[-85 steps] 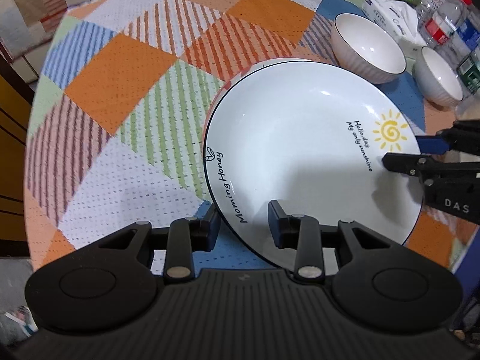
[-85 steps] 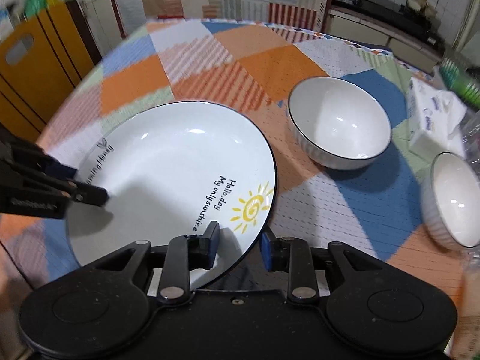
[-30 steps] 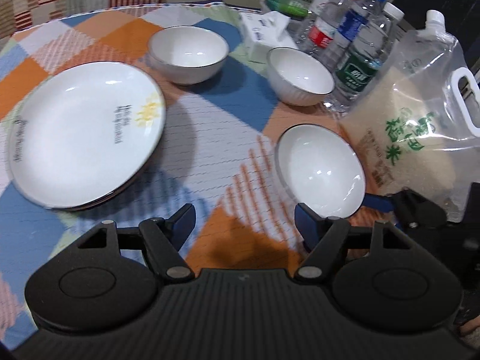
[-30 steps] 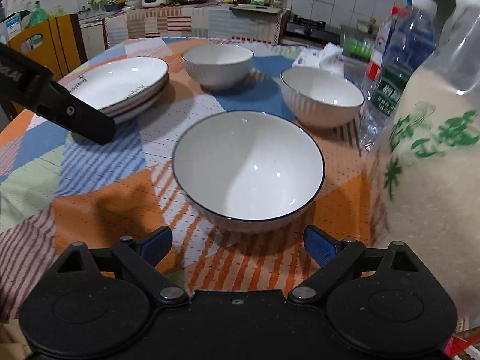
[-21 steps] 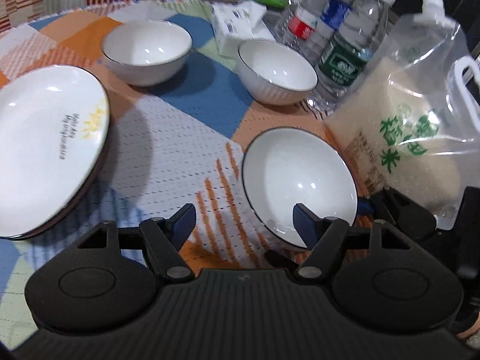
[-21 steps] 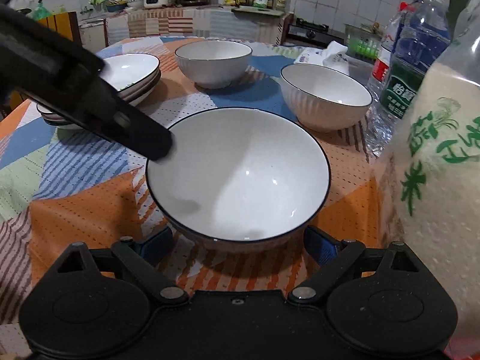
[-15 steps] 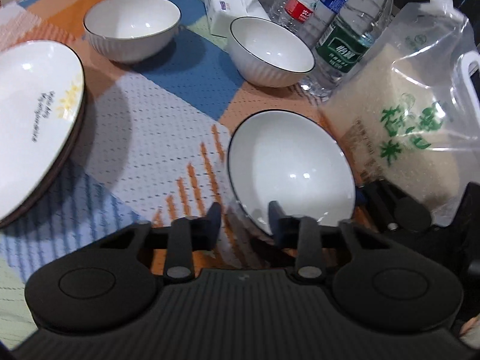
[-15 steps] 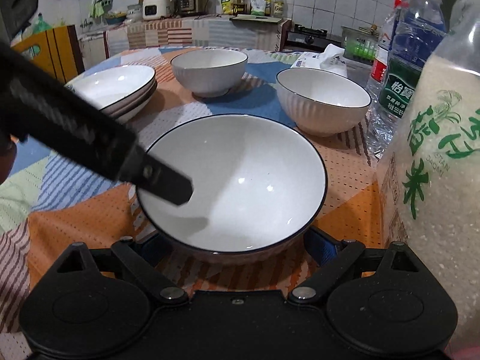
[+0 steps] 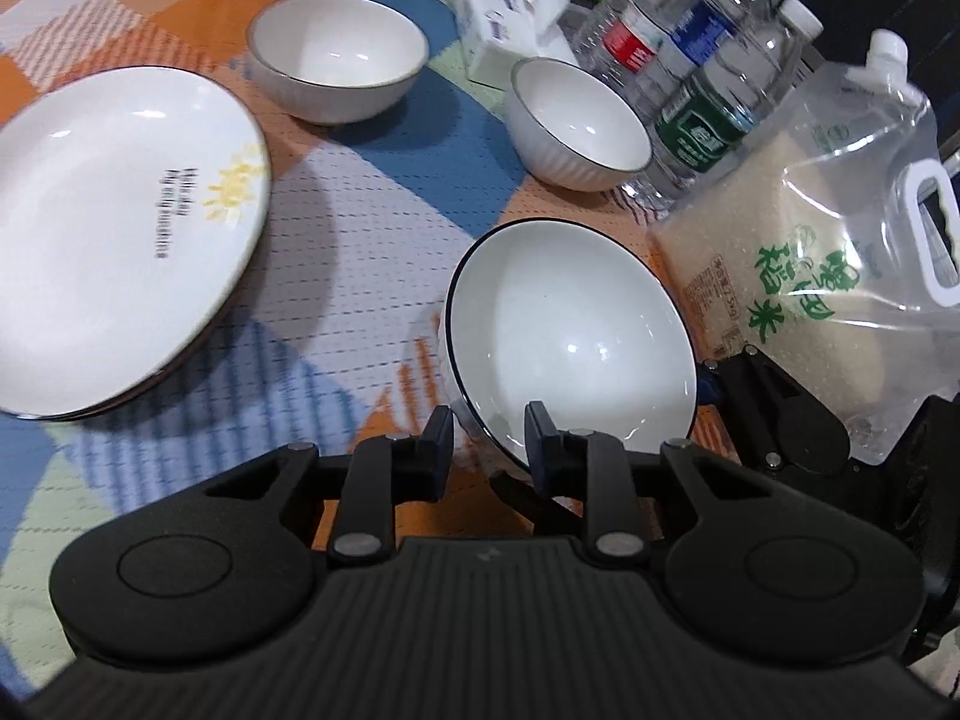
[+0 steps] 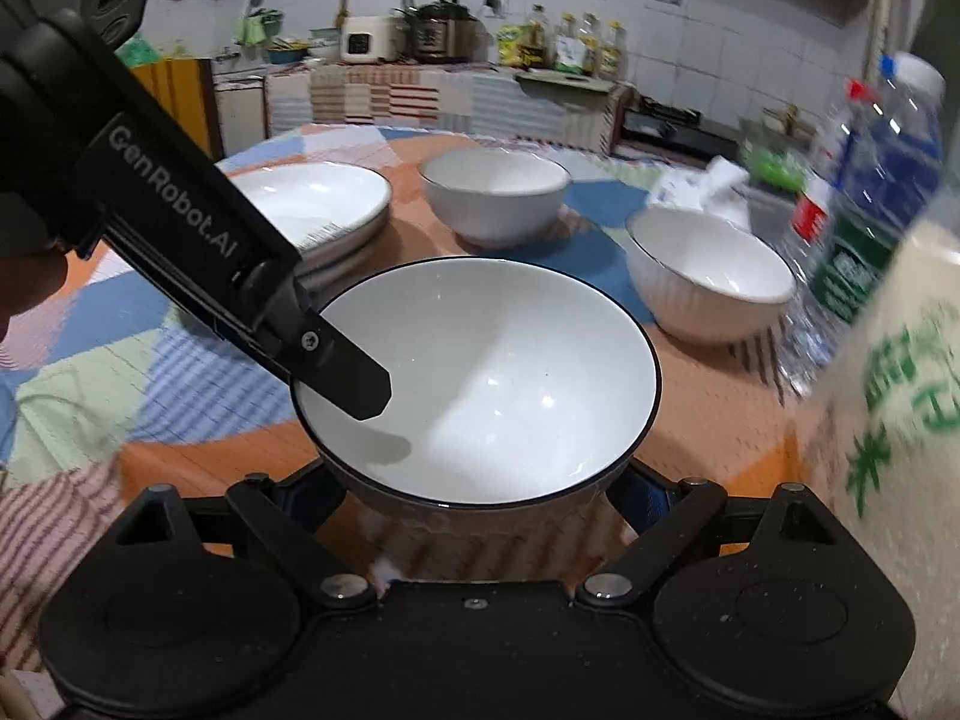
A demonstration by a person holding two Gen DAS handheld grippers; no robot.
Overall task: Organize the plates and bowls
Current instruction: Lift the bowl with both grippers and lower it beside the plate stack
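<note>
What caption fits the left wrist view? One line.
Left hand-held gripper pinching the near bowl rim, beside stacked plates.
</note>
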